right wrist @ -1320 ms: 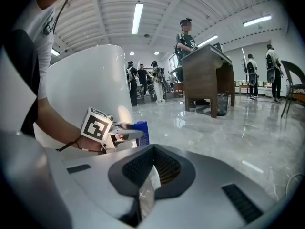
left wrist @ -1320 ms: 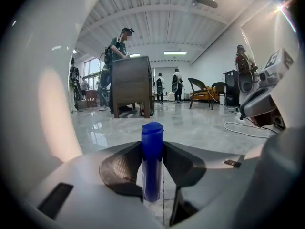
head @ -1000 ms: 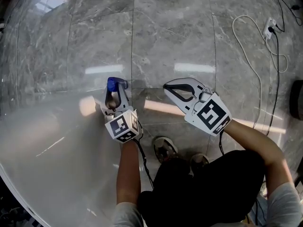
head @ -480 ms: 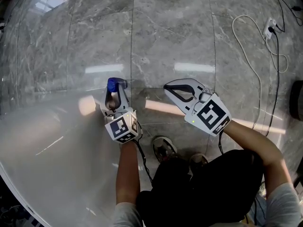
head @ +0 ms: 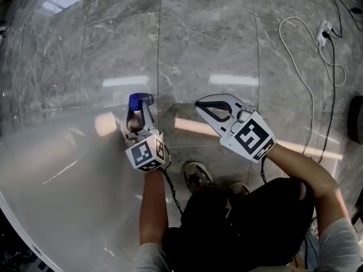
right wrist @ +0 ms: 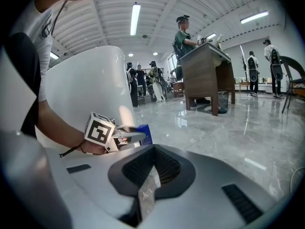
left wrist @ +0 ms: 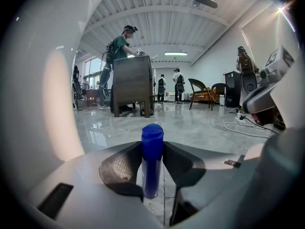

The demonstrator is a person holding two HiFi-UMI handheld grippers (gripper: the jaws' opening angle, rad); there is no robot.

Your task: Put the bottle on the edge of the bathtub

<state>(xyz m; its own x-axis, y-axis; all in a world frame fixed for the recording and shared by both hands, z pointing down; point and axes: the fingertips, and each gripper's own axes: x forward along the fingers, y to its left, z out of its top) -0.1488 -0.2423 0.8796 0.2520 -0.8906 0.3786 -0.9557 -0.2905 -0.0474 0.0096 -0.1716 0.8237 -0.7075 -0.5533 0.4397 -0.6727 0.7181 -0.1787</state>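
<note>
Beside the outer wall of the white bathtub (head: 57, 197), over the grey marble floor (head: 204, 38), the left gripper (head: 140, 109) holds the blue bottle (left wrist: 152, 161). Left gripper view: the jaws are spread only as wide as the bottle and pinch it on both sides just under its cap. The bottle stands upright, with the floor and a tile seam visible below its base; I cannot tell whether the base touches the floor. It is not on the edge of the bathtub. The bathtub wall fills the left side of that view. Head view: the blue cap shows just beyond the jaw tips, and the left gripper's marker cube (head: 147, 153) faces up, near the person's forearm. The right gripper (head: 201, 105) is to the right of the left one, apart from it, over the floor. Right gripper view: its jaws are pressed together at the tips with nothing between them; the left gripper and a sliver of the bottle sit ahead against the bathtub. The person's shoes (head: 197, 177) are on the floor between the two forearms. A white cable (head: 300, 67) loops across the floor at the far right.
</note>
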